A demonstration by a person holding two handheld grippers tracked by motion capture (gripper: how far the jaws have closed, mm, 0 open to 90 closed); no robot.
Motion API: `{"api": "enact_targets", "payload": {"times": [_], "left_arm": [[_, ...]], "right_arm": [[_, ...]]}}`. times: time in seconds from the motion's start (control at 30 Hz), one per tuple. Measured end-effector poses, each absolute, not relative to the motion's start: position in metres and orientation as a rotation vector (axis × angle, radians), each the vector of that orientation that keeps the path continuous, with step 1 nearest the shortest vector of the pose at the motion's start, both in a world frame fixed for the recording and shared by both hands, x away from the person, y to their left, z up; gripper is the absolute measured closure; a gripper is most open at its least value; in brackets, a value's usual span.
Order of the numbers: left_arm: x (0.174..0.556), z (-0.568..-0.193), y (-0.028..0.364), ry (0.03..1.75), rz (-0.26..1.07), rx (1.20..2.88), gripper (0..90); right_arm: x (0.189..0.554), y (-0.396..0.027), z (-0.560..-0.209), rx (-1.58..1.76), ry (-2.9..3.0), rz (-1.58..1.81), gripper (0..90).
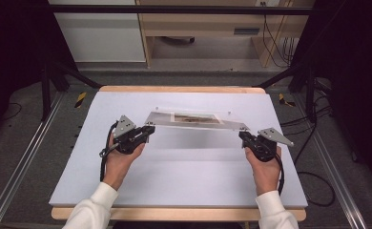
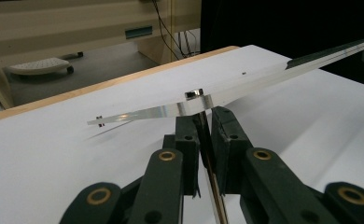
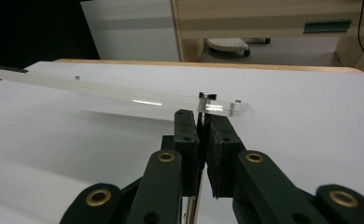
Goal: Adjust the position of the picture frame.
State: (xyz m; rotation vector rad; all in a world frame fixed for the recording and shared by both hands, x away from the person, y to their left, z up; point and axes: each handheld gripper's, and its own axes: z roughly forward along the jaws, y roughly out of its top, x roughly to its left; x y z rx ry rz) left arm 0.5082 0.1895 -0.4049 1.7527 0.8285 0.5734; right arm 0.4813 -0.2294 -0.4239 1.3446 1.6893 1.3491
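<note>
A clear acrylic frame [image 1: 196, 119] with a picture inside spans between the two grippers above the white bench [image 1: 184, 181], its near edge pinched at one end by the left gripper [image 1: 149, 129] and at the other by the right gripper [image 1: 242, 135], both jaws narrowed tight on it.

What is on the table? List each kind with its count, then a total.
Clear flat acrylic frame panel with a picture in it: 1
Black two-jaw grippers clamped on its ends, left gripper and right gripper: 2
White table mat: 1
Total: 4
</note>
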Motion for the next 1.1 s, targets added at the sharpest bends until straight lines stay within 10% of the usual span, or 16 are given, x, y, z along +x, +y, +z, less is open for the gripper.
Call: {"api": "enact_targets", "payload": {"times": [1.1], "left_arm": [[0.485,-0.445,0.199,0.929,0.497,1.834,82.2]], "right_arm": [[0.46,-0.218,-0.448,1.373,1.787,1.271,84.9]]}}
